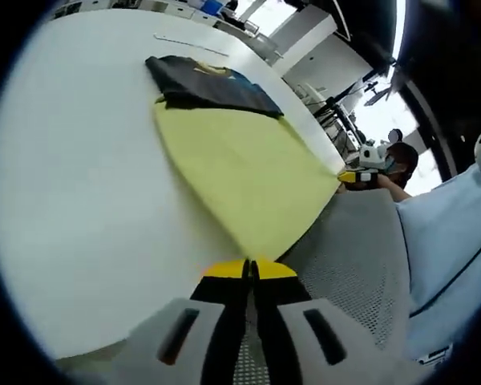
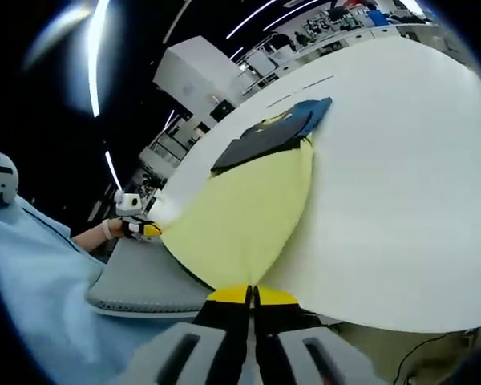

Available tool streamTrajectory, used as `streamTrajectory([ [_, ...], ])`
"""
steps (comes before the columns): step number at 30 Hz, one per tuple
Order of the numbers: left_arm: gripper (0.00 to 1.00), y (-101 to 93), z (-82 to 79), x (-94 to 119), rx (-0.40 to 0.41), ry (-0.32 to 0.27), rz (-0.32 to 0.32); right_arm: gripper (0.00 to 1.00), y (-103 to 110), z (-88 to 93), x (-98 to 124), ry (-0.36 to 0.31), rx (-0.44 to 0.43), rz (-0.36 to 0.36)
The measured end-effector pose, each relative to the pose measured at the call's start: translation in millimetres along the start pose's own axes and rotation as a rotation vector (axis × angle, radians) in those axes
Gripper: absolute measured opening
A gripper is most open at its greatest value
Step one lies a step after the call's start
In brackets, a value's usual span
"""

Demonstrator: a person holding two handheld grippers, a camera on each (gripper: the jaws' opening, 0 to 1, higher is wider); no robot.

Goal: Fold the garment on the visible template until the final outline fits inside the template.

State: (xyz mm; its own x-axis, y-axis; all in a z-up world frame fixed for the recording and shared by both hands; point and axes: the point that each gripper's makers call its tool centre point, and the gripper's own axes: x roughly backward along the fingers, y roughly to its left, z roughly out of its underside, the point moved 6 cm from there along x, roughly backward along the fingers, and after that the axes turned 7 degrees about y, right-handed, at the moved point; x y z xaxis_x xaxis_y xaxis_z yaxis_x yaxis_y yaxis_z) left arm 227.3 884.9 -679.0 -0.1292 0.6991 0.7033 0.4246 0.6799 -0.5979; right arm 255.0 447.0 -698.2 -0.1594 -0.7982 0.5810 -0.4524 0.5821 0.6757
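Left hand-held gripper (image 1: 250, 271) pressed together, pinching the near corner of the yellow sheet (image 1: 240, 168). Right hand-held gripper (image 2: 252, 295) likewise clamped tight on the sheet's (image 2: 240, 216) other near corner. Sheet pulled up off the white tabletop (image 1: 80, 184), far edge lying just beside the dark garment (image 1: 212, 84), folded with blue and yellow showing. Grey mesh pad (image 1: 353, 257) at the tabletop edge. Beyond, bright office with desks and ceiling light strips.

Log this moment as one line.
left claw: shut on yellow sheet | right claw: shut on yellow sheet | dark garment: folded, far end
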Motion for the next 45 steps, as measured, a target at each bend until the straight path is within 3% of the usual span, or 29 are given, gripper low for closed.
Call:
streamTrajectory([
  [12,0.00,-3.8,6.6,1,0.021,0.034,0.029,0.00,2,2.7,6,0.015,-0.028,-0.032],
  [15,0.00,-2.6,-3.0,7,0.024,-0.020,0.029,0.00,4,-6.0,8,-0.015,-0.042,-0.045],
  [19,0.00,-2.7,-25.5,19,0.042,-0.121,0.055,0.00,5,-21.1,12,-0.050,-0.045,-0.047],
  [23,0.00,-2.3,-52.1,30,-0.005,-0.188,0.047,0.00,6,-45.7,17,-0.102,-0.048,-0.069],
  [27,0.00,0.6,-80.0,36,-0.030,-0.237,0.039,0.00,6,-78.1,23,-0.154,-0.033,-0.082],
  [33,0.00,12.0,-139.2,47,-0.029,-0.377,0.049,0.00,-1,-140.4,25,-0.225,-0.033,-0.102],
  [39,0.00,27.6,-182.0,48,-0.046,-0.437,0.040,0.00,-14,-194.8,22,-0.275,-0.020,-0.078],
  [45,0.00,46.4,-214.5,38,-0.018,-0.490,0.021,0.00,-27,-229.4,9,-0.290,0.002,-0.038],
])
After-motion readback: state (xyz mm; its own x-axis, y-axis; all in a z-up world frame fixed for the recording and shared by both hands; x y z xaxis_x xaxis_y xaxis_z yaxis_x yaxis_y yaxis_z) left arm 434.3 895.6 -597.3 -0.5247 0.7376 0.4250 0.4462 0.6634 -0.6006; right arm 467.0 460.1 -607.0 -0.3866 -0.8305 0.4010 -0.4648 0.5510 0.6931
